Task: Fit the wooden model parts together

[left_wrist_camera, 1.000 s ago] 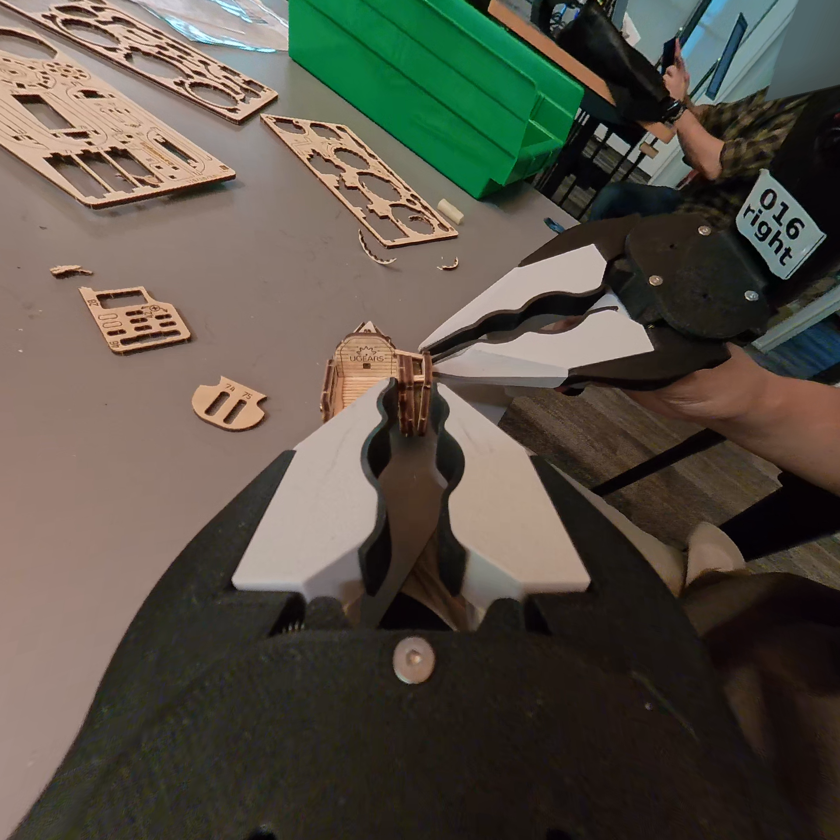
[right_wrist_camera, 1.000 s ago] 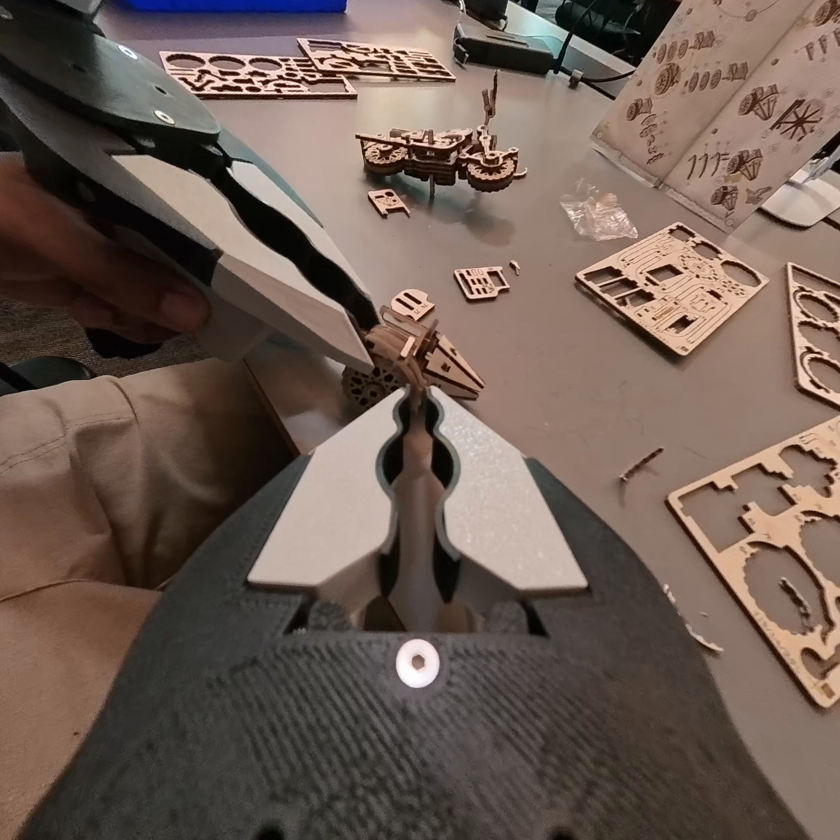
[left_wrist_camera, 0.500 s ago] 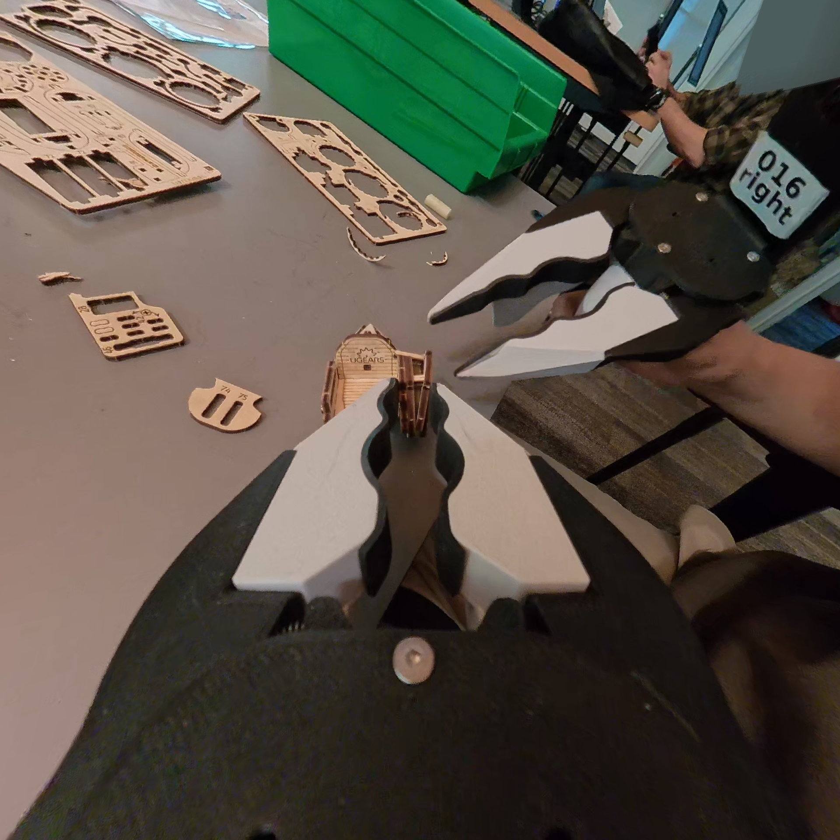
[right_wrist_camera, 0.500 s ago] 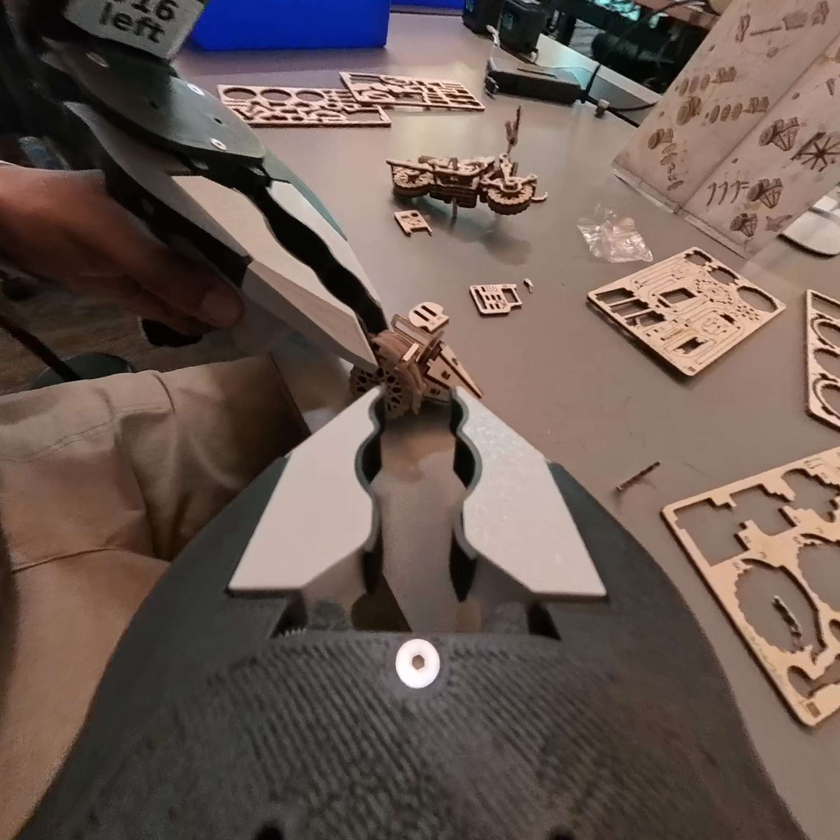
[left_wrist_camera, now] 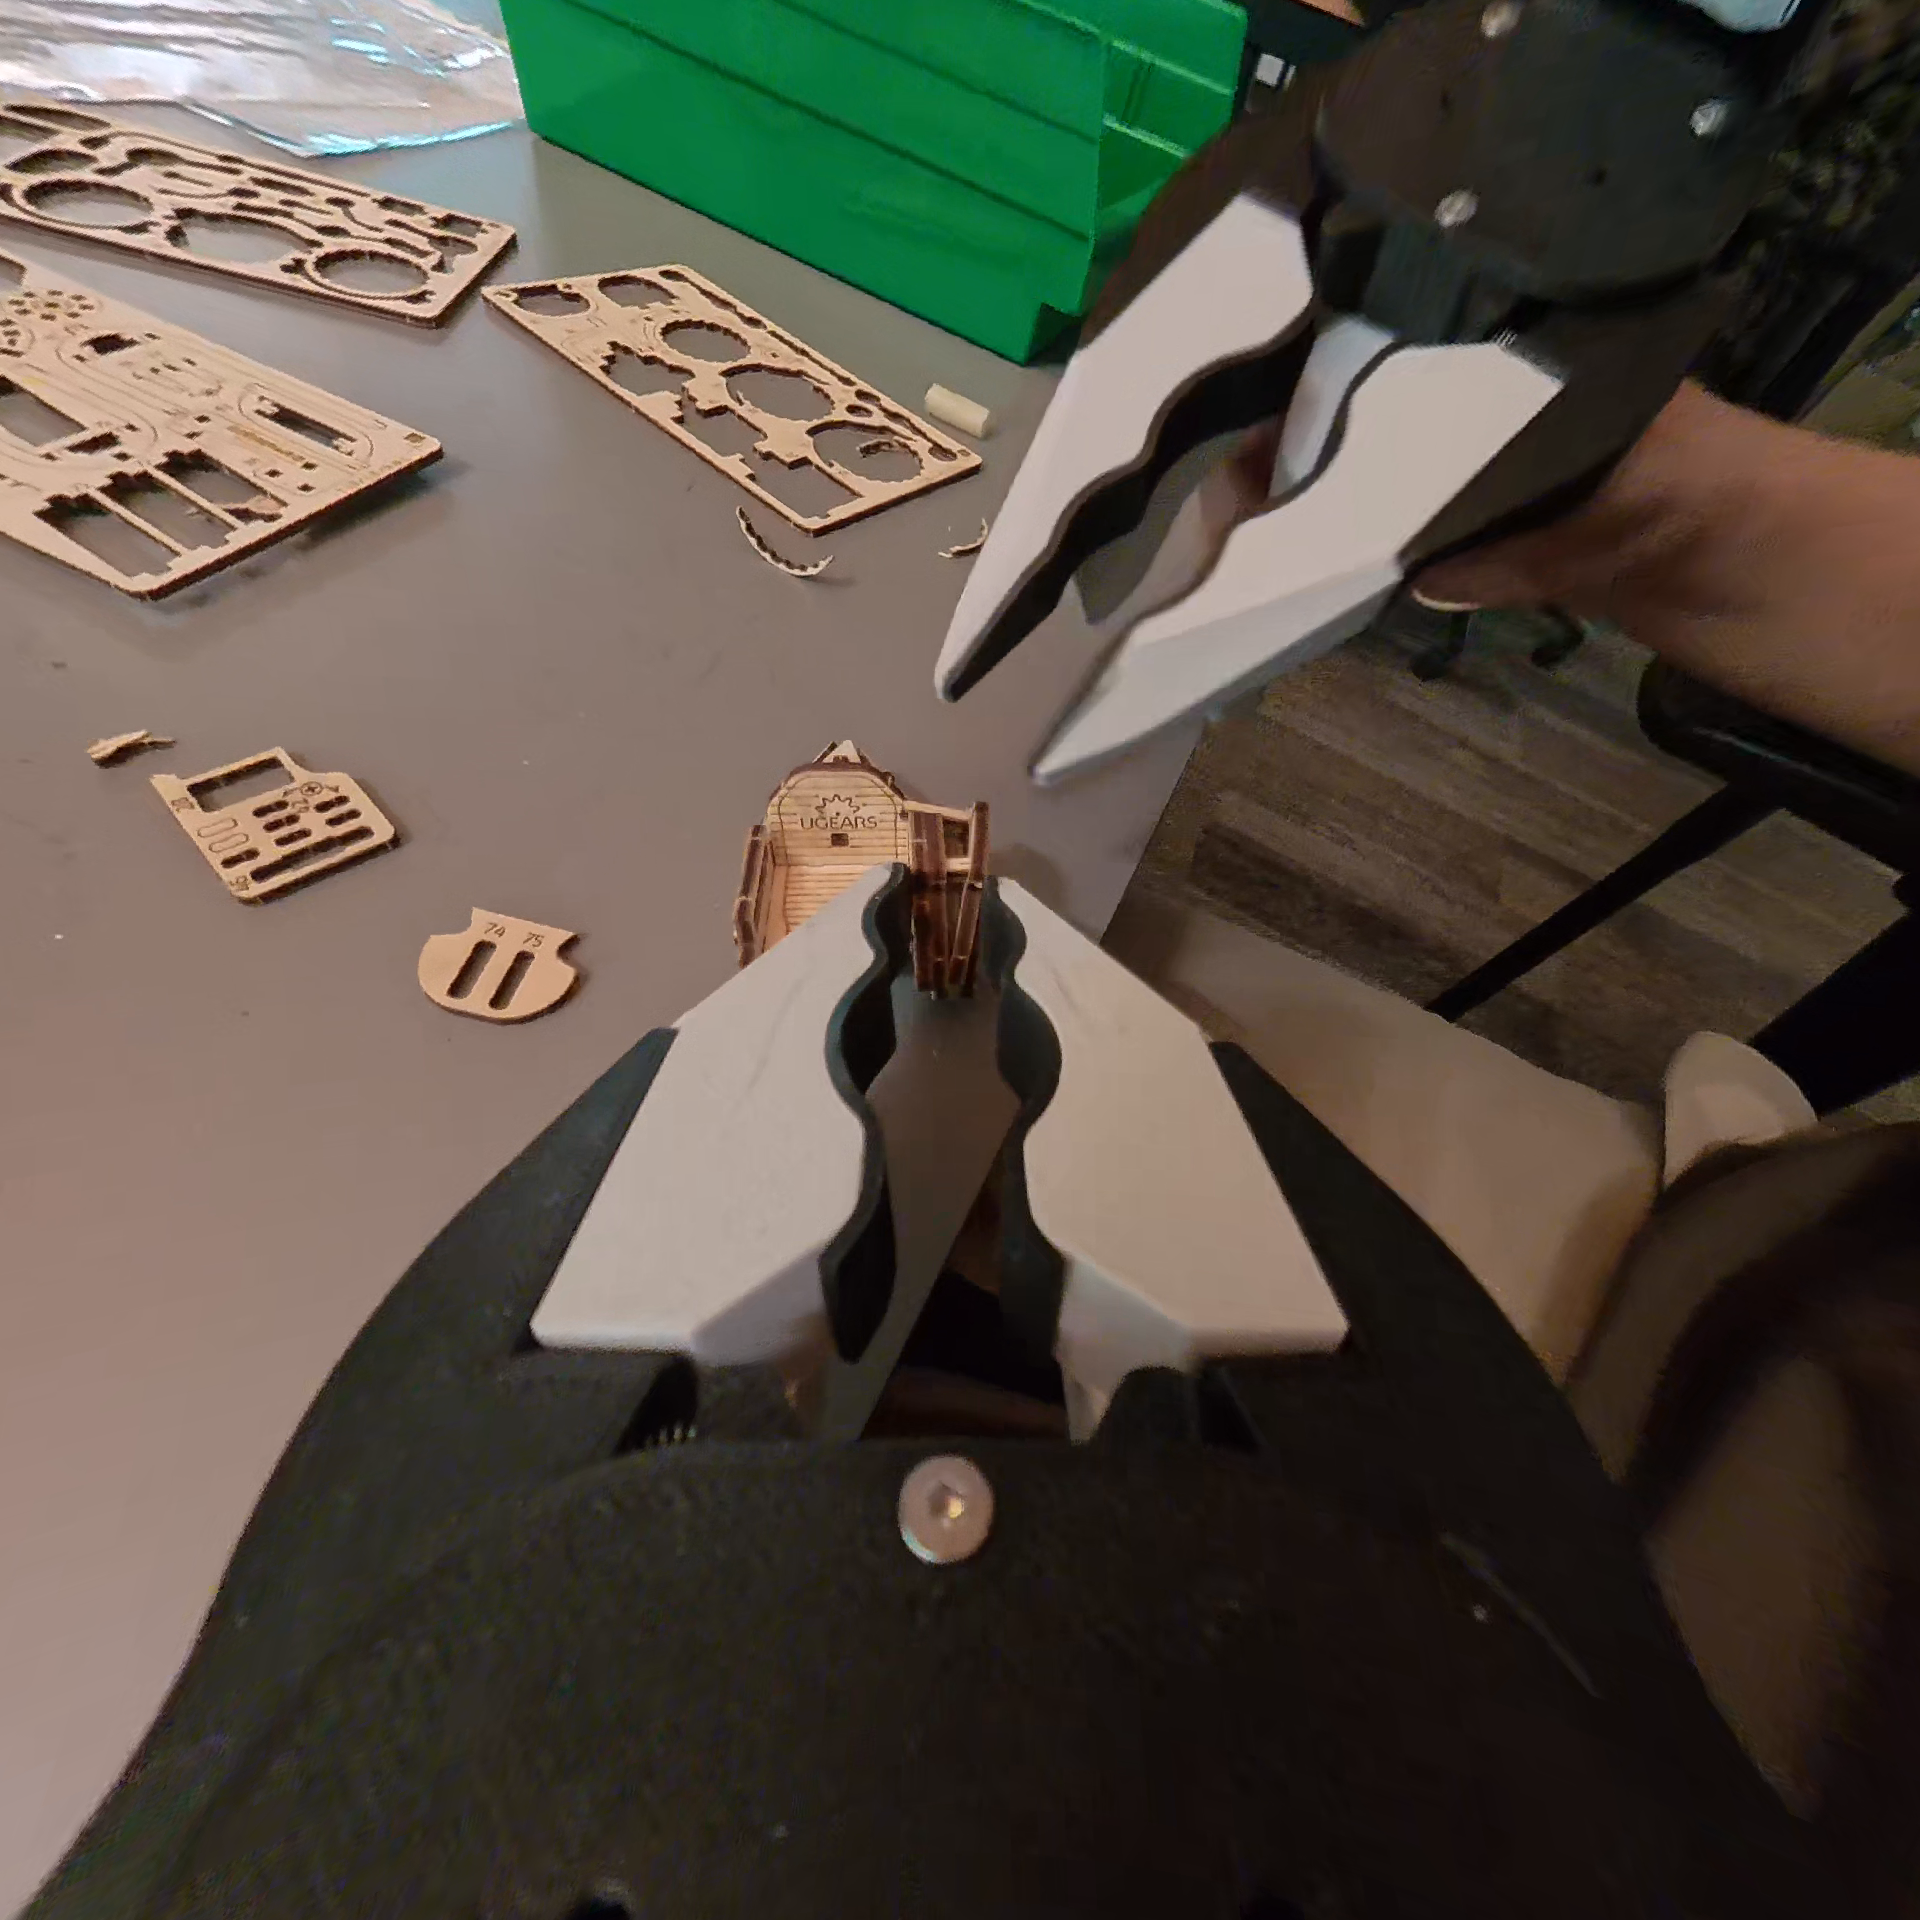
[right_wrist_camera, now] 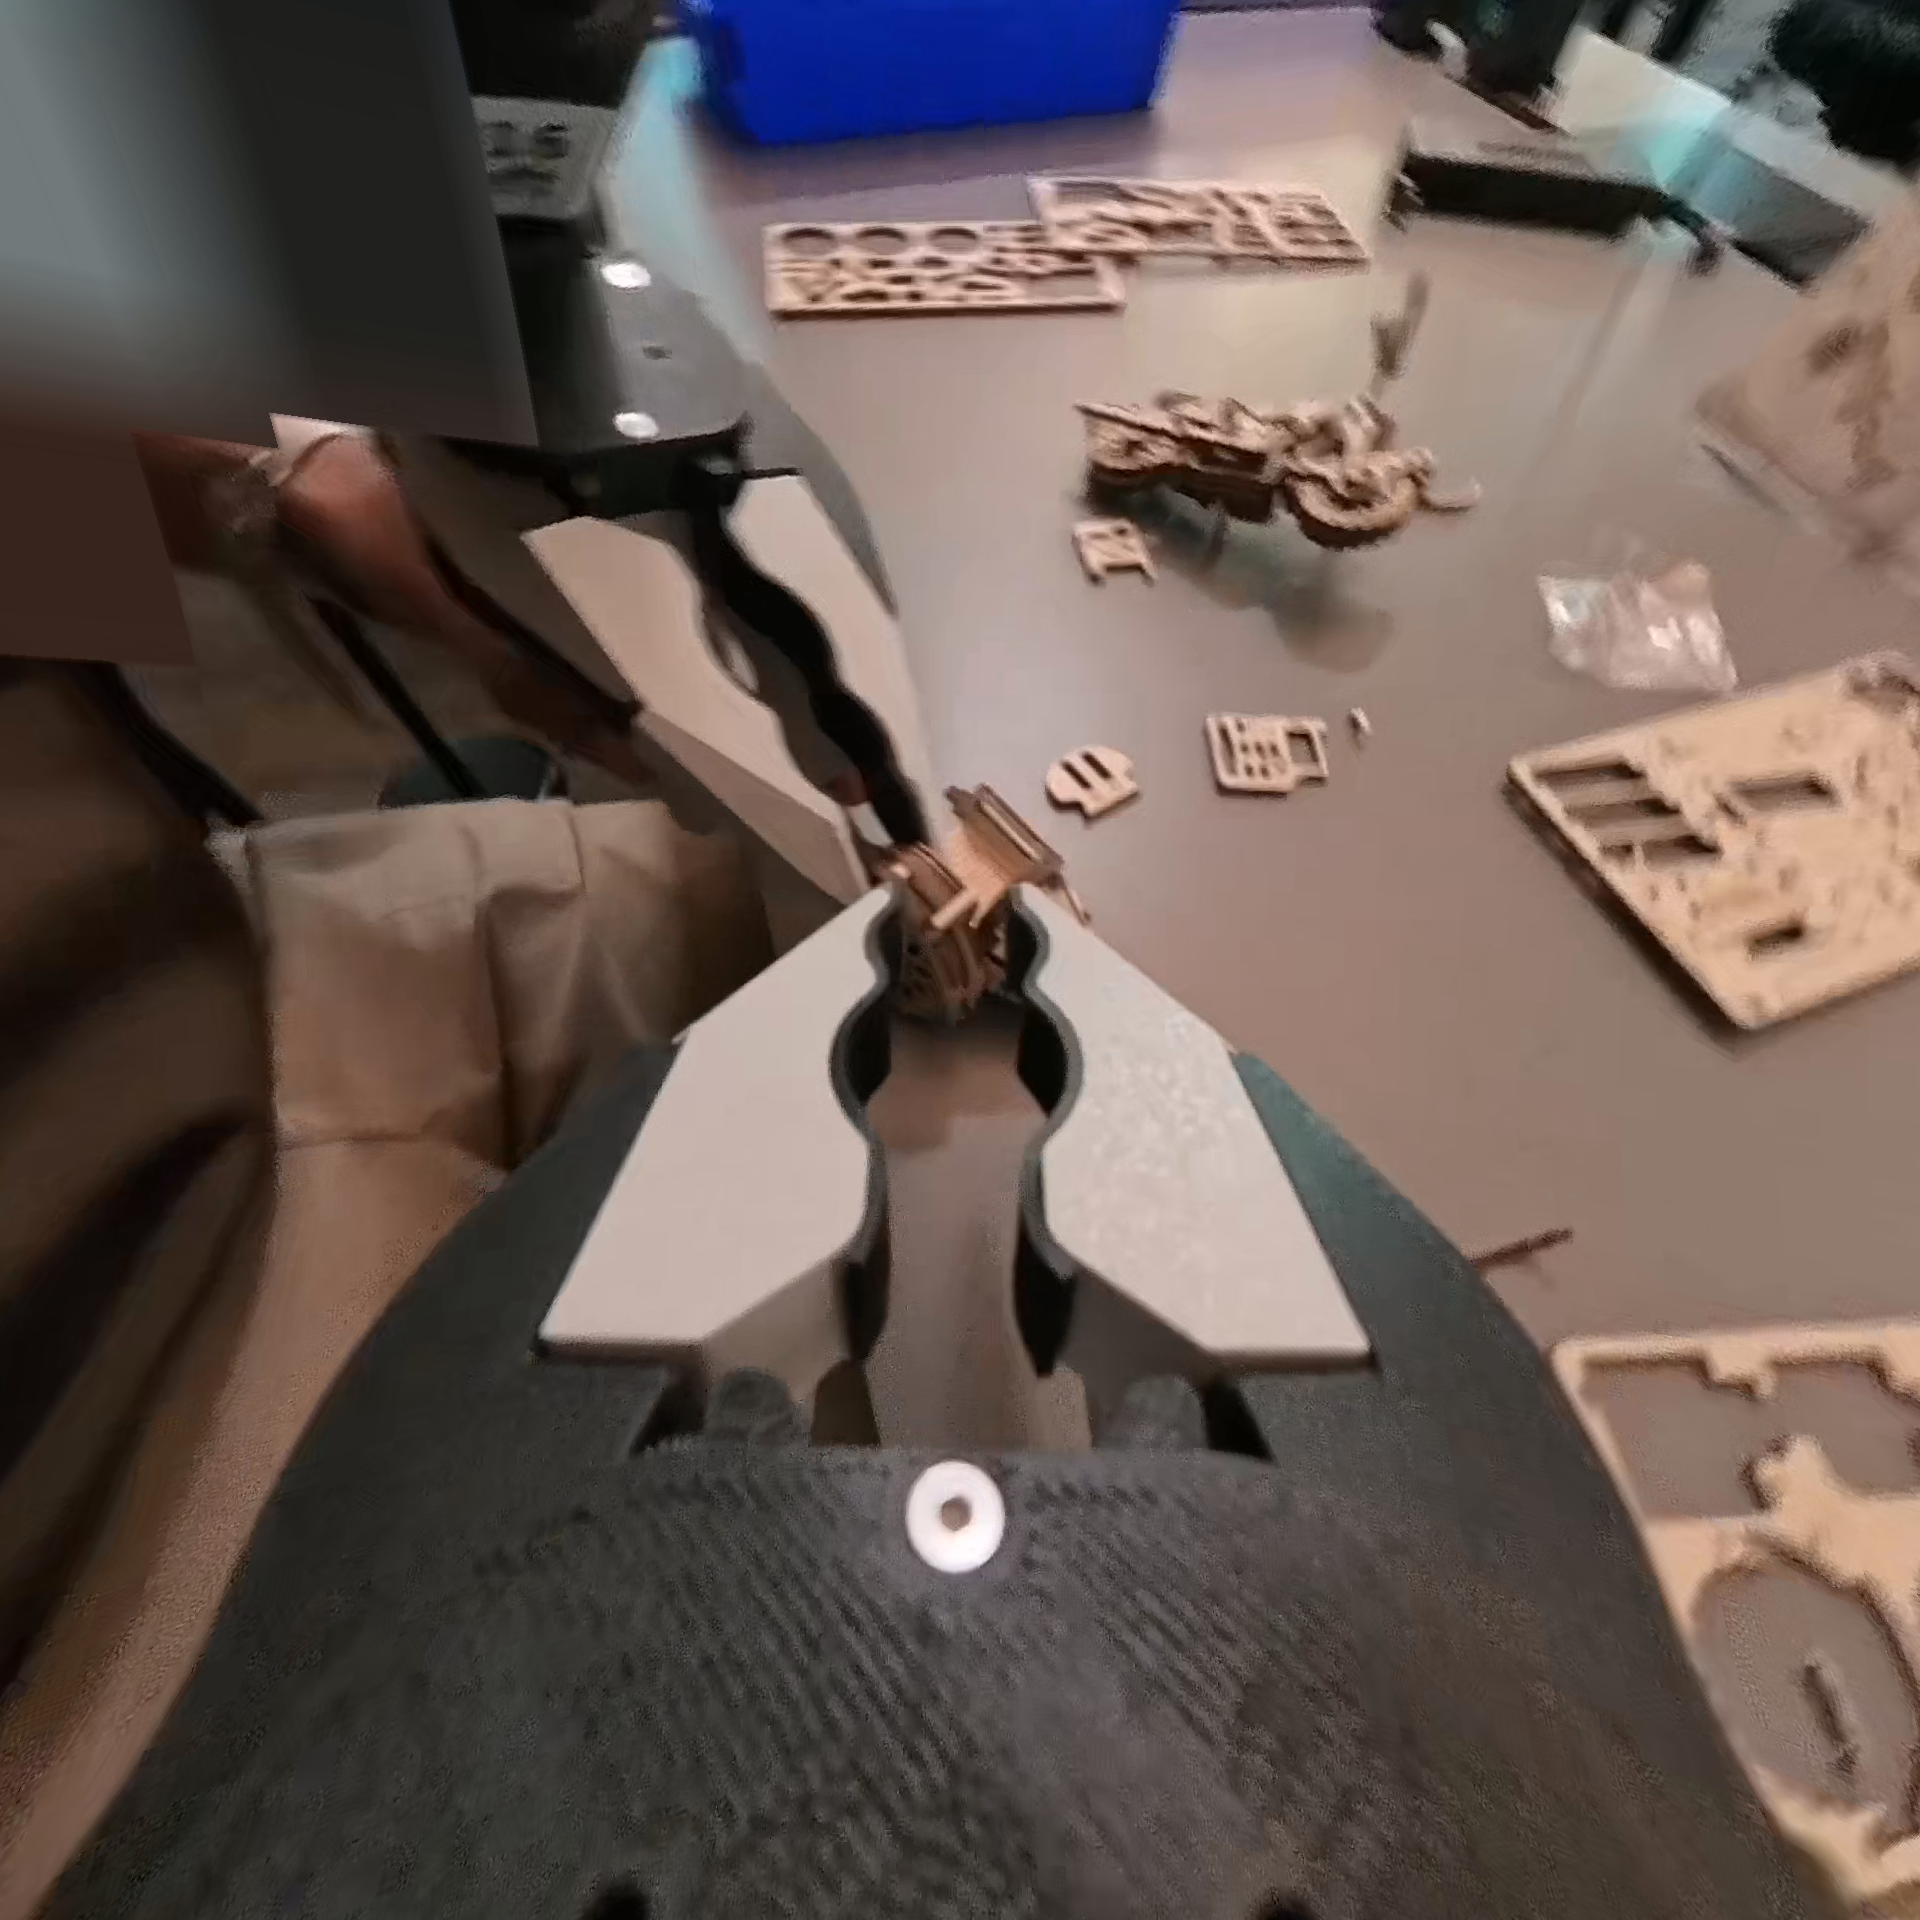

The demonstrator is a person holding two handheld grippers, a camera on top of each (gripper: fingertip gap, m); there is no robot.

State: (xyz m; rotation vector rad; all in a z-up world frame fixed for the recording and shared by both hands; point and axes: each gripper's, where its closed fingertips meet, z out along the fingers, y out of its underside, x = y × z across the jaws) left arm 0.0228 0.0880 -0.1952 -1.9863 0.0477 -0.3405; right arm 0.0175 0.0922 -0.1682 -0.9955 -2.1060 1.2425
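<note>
Your left gripper was clamped on the small wooden model, pinching its dark layered side section between the fingertips while the pale deck end jutted past them, over the near right edge of the grey table. Your right gripper hung just above and to the right of the model with its jaws apart and nothing between them; in its own blurred view the model sat in line with its fingertips, and whether it touched there could not be told.

The model looked very light and stiff, but built of thin laser-cut plywood with slim tabs and rails, so it would likely crack or pop apart under a hard squeeze or a twist. The stacked side section looked the sturdiest hold; the thin railings seemed best avoided. Loose parts lay to the left: a slotted rounded piece and a small cut-out panel.
</note>
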